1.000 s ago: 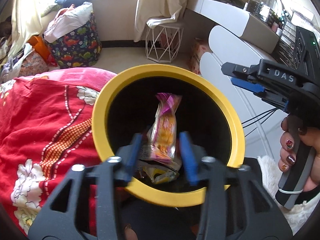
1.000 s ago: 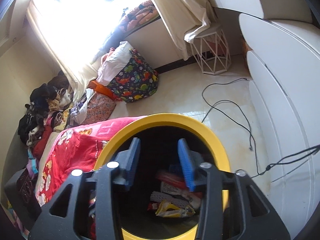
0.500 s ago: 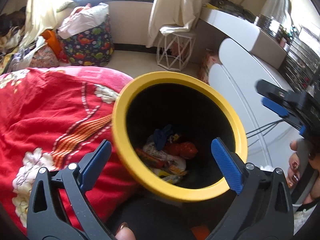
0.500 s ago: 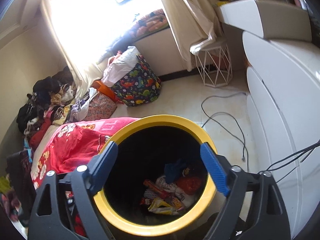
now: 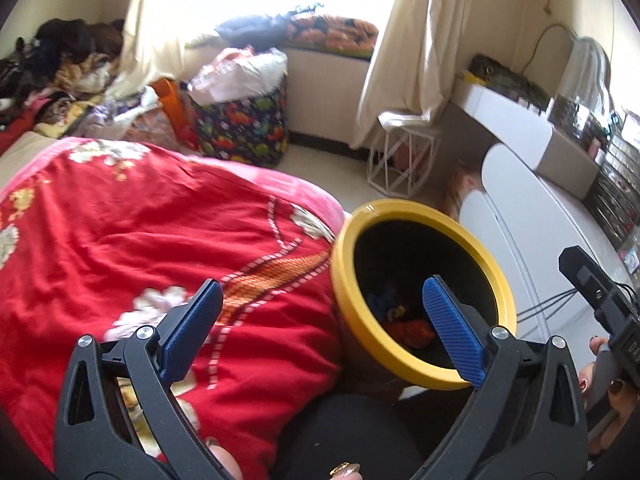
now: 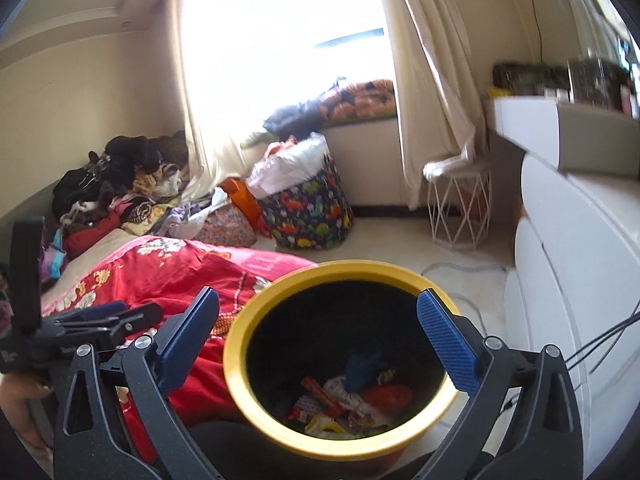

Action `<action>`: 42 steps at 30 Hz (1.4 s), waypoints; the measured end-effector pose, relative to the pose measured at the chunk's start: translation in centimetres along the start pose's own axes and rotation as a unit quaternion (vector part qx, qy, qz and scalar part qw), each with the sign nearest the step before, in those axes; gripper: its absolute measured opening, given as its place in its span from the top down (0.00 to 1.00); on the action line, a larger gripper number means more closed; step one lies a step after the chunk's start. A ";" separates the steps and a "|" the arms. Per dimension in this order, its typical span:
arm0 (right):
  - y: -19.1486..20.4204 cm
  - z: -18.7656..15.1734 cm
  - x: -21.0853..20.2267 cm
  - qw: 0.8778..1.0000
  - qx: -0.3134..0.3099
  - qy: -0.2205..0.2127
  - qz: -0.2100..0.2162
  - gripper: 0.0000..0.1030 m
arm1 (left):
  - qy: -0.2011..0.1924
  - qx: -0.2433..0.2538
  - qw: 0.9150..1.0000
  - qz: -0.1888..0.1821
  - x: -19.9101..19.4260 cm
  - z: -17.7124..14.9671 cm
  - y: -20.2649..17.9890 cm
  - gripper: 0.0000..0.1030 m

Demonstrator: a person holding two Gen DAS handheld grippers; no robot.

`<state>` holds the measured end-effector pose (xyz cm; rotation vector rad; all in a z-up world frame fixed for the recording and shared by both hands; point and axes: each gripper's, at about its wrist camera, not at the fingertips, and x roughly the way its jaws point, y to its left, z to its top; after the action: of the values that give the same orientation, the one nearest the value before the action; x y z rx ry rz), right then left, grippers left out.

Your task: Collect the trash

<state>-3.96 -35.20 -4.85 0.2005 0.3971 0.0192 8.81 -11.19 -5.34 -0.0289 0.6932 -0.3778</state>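
Observation:
A black bin with a yellow rim [image 6: 340,268] stands beside the bed and holds several wrappers and scraps of trash [image 6: 348,400]. My right gripper [image 6: 318,294] hangs above the bin's mouth; its jaws are opening wide and nothing is between the blue pads. My left gripper [image 5: 322,284] is open and empty, above the red blanket, with the bin [image 5: 492,264] at its right finger. Some of the trash [image 5: 408,328] shows inside. Each view catches the other gripper at its edge, held by a hand.
A red flowered blanket [image 5: 160,240] covers the bed on the left. A dinosaur-print basket [image 6: 308,216], a pile of clothes [image 6: 120,184] and a white wire stool [image 6: 460,208] stand by the window. White drawers [image 6: 568,280] and floor cables [image 6: 460,268] are on the right.
The left gripper let go of an orange and purple wrapper, which dropped into the bin. Both grippers opened wide and drew back and up; the left one swung towards the bed.

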 end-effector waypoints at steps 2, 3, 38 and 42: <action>1.2 -0.3 -0.7 1.000 -0.014 -0.022 0.000 0.06 | -0.018 -0.001 1.000 0.011 -1.3 -0.5 0.4 0.11; 1.7 -0.4 -1.0 0.999 -0.020 -0.030 0.000 0.06 | -0.023 -0.001 1.000 0.015 -1.7 -0.6 0.6 0.11; 3.5 -2.4 -3.4 0.992 -0.050 -0.106 -0.042 0.06 | -0.109 0.020 0.993 0.039 -5.9 -2.4 -0.1 0.11; 3.5 -2.4 -3.5 0.992 -0.050 -0.105 -0.041 0.06 | -0.108 0.019 0.993 0.039 -5.9 -2.4 0.0 0.11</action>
<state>-8.01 -31.55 -5.03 0.0850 0.1933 -0.0625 3.13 -8.94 -3.58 -0.0062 0.4716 -0.3085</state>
